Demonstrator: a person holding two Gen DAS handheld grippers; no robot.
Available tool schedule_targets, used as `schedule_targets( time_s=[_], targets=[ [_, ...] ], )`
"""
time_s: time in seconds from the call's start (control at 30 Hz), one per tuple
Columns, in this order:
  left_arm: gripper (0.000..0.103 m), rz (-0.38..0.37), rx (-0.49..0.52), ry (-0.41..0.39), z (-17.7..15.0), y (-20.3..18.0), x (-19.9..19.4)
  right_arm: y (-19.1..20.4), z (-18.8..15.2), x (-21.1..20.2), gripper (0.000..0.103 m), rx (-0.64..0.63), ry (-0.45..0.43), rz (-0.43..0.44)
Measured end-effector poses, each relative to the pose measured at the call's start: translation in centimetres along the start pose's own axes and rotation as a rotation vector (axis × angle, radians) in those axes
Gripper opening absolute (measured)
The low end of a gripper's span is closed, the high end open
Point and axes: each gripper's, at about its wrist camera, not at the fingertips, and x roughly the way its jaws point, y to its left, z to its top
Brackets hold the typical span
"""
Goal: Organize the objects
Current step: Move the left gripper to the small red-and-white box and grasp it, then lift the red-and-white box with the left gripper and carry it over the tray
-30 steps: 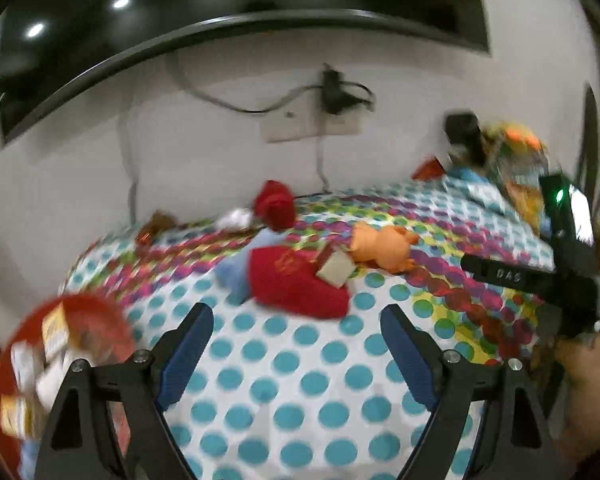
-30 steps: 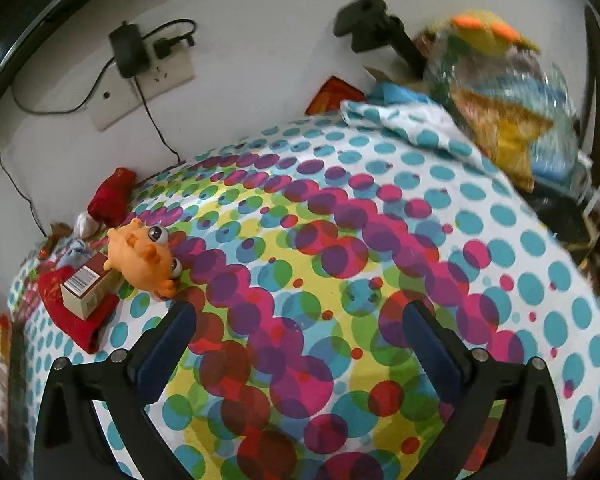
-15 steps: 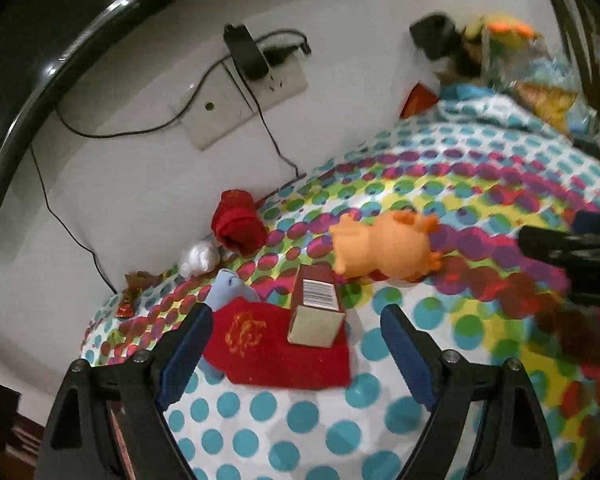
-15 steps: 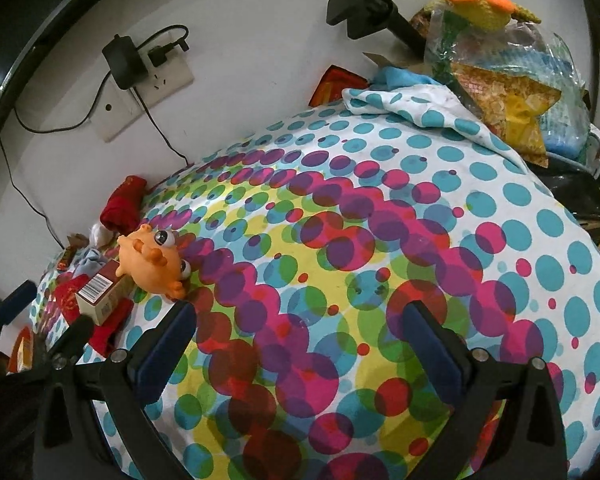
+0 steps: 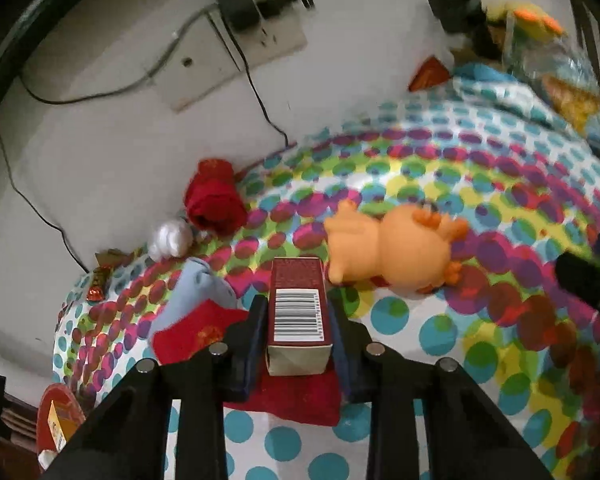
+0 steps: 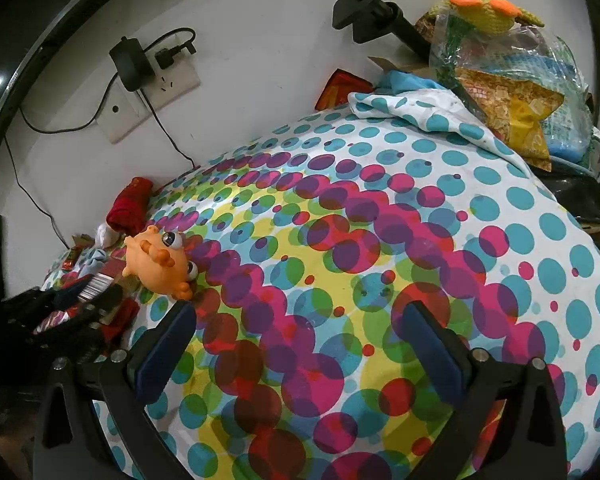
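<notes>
My left gripper [image 5: 299, 312] is shut on a small dark red box with a barcode [image 5: 299, 314], which lies over a red cloth pouch [image 5: 188, 336]. An orange toy fish [image 5: 396, 246] lies just right of the box and shows in the right wrist view [image 6: 160, 260] too. My right gripper [image 6: 300, 336] is open and empty above the dotted tablecloth [image 6: 380, 260], right of the toy. The left gripper [image 6: 80, 300] also shows at that view's left edge.
A rolled red cloth [image 5: 216, 200], a white wad [image 5: 170, 236], a light blue cloth [image 5: 196, 288] and a wrapped candy [image 5: 98, 284] lie near the wall. A red plate [image 5: 54, 412] with packets sits at the lower left. Plastic bags and a knitted toy [image 6: 500, 60] crowd the far right.
My left gripper has moved forward and shut on the barcode box. The right gripper has stayed open and has barely moved.
</notes>
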Motion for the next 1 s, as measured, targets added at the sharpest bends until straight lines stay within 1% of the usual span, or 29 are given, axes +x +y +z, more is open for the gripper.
schedule_targets(
  time_s=[0.07,0.2,0.3,0.47,0.57,0.7,0.8,0.83,0.9,1.0],
  targets=[
    [0.030,-0.018,-0.029,-0.023,0.3,0.7,-1.1,0.0,0.0,0.0,0.103,-0.001,0.001,-0.002],
    [0.030,-0.032,-0.071,-0.075,0.8,2.2,-3.7,0.0,-0.1,0.1,0.103,0.002,0.005,-0.003],
    [0.030,-0.029,-0.105,-0.108,0.9,3.6,-5.6,-0.1,-0.1,0.1,0.103,0.003,0.007,-0.002],
    [0.030,0.022,-0.158,-0.135,0.2,6.7,-8.0,-0.1,-0.1,0.3,0.103,0.005,0.013,0.005],
    [0.030,0.052,-0.203,-0.133,-1.1,9.7,-9.3,-0.1,-0.1,0.3,0.103,0.006,0.013,0.008],
    [0.030,0.099,-0.259,-0.121,-3.8,15.0,-11.3,-0.1,-0.2,0.4,0.103,0.006,0.013,0.010],
    [0.030,0.145,-0.328,-0.108,-6.8,19.9,-12.8,0.0,-0.2,0.4,0.103,0.005,0.014,0.015],
    [0.030,0.172,-0.360,-0.089,-8.3,22.1,-13.2,0.1,-0.2,0.4,0.103,0.005,0.014,0.016],
    [0.030,0.212,-0.410,-0.067,-10.7,25.2,-13.9,0.1,-0.2,0.4,0.103,0.005,0.014,0.015],
    [0.030,0.272,-0.520,-0.043,-14.7,30.3,-15.3,0.1,-0.2,0.4,0.103,0.006,0.014,0.015]
  ],
)
